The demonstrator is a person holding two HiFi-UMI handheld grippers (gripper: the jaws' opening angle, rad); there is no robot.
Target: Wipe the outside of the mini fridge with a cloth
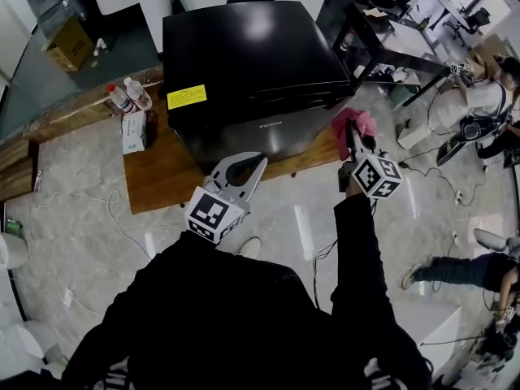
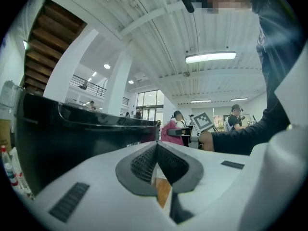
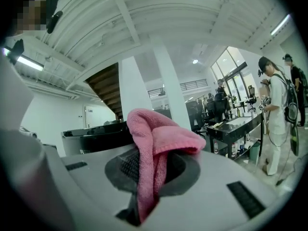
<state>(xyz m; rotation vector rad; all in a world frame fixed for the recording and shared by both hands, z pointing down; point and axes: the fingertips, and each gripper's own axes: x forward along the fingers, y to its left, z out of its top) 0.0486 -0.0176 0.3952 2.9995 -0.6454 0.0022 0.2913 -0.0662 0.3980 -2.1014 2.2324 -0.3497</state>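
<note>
Head view: the black mini fridge [image 1: 244,63] is sitting on the wooden worktop [image 1: 154,181]. The right hand-held gripper [image 1: 351,140] is pinching a pink cloth [image 1: 357,123] near its front right corner, apparently not touching. The left hand-held gripper [image 1: 260,161] is hanging closed and empty. Judging wiping not under way, all faces remaining. The yellow sticker [image 1: 187,97] and front lettering [image 1: 270,125] are showing too small to read.
</note>
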